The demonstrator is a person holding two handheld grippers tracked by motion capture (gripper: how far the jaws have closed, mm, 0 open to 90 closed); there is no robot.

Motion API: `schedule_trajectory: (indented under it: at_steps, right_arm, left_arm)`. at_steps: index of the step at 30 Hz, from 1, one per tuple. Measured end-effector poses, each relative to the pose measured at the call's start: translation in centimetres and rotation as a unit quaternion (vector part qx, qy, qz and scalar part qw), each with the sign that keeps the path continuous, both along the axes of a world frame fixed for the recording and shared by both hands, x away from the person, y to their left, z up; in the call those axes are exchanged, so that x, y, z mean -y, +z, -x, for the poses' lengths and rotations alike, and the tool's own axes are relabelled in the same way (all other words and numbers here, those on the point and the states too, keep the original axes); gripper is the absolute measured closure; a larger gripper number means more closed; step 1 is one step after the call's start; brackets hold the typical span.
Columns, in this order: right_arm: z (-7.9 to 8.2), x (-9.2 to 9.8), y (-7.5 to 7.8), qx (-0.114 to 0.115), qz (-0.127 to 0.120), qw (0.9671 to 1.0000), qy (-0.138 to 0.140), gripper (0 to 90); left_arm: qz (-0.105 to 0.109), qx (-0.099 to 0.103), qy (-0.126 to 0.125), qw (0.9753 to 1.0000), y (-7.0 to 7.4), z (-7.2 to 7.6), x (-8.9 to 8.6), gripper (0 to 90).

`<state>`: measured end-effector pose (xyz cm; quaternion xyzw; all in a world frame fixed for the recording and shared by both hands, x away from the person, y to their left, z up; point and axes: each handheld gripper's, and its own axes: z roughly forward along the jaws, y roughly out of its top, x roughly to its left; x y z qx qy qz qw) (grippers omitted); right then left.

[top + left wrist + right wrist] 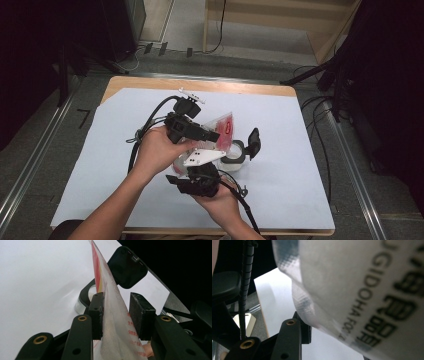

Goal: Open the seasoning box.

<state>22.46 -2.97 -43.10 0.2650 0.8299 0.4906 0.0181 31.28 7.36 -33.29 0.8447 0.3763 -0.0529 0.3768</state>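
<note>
A clear plastic bag (225,127) with red print and pale contents is held above the white-covered table (300,165). My left gripper (212,136) is shut on its upper part; in the left gripper view the bag (112,322) runs up between both pads (98,315). My right gripper (200,164) holds the bag's lower end from the near side. In the right gripper view the bag (362,290) lies against one finger (289,340) and hides the other. A round jar (234,159) with its black hinged lid (254,142) raised stands just right of the bag.
The jar (86,296) and its lid (127,267) lie just beyond my left jaws. A white sheet covers most of the wooden table. Cables (320,125) trail on the floor to the right. A dark stand (65,65) is at the far left.
</note>
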Motion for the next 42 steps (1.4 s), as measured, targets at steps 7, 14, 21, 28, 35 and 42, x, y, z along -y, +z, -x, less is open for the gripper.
schedule_trajectory:
  at_steps: [7,14,21,28,35,42]
  right_arm:
    - [-0.08,-0.06,0.02,-0.001,0.002,1.0000,0.001,64.0]
    - [-0.08,-0.15,0.06,-0.001,0.003,1.0000,0.000,64.0]
    - [-0.08,-0.22,0.35,-0.001,0.004,1.0000,0.002,64.1]
    - [-0.21,-0.33,0.57,0.000,0.008,0.9999,0.007,64.1]
    - [-0.19,-0.37,0.62,0.001,0.008,0.9999,0.007,64.1]
    - [-0.04,-0.31,0.58,0.005,0.012,0.9999,0.008,64.1]
  left_arm:
    - [0.004,-0.010,0.002,0.9999,-0.09,-0.25,-0.23,65.1]
    - [0.003,-0.013,0.005,0.9999,-0.13,-0.40,-0.50,65.4]
    - [0.005,-0.017,0.009,0.9998,-0.01,-0.62,-0.82,65.5]
    - [0.007,-0.016,0.014,0.9997,0.05,-0.71,-1.05,65.5]
    - [0.010,-0.013,0.018,0.9997,0.13,-0.58,-0.98,65.7]
    - [0.003,-0.006,0.010,0.9999,0.14,-0.36,-0.83,65.4]
